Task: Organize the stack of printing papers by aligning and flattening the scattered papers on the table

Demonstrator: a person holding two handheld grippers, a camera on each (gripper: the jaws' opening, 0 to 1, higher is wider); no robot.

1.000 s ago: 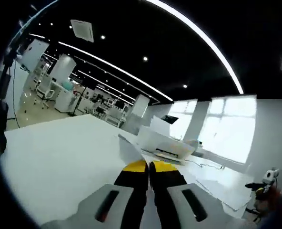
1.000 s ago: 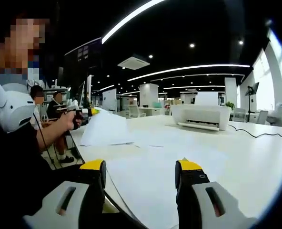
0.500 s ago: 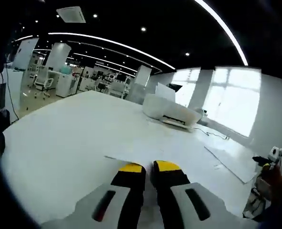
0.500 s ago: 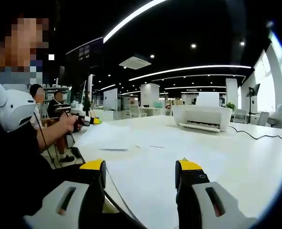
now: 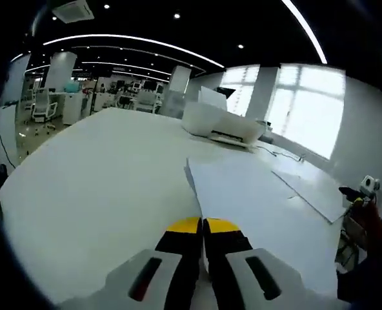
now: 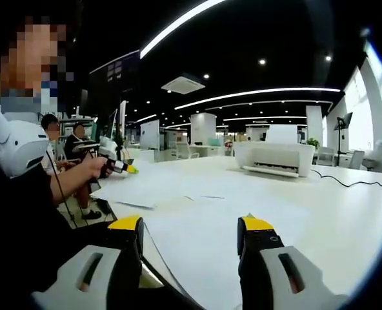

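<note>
Left tongs (image 5: 201,226), yellow tips pinched on the near edge of a white printing sheet (image 5: 255,194) lying flat ahead. Right tongs (image 6: 191,229) gape, loose white papers (image 6: 197,226) between them. Pull sideways and the sheet may skew or crease. White printer (image 5: 220,126) and its cable (image 6: 352,182) beyond, not obstructing.
</note>
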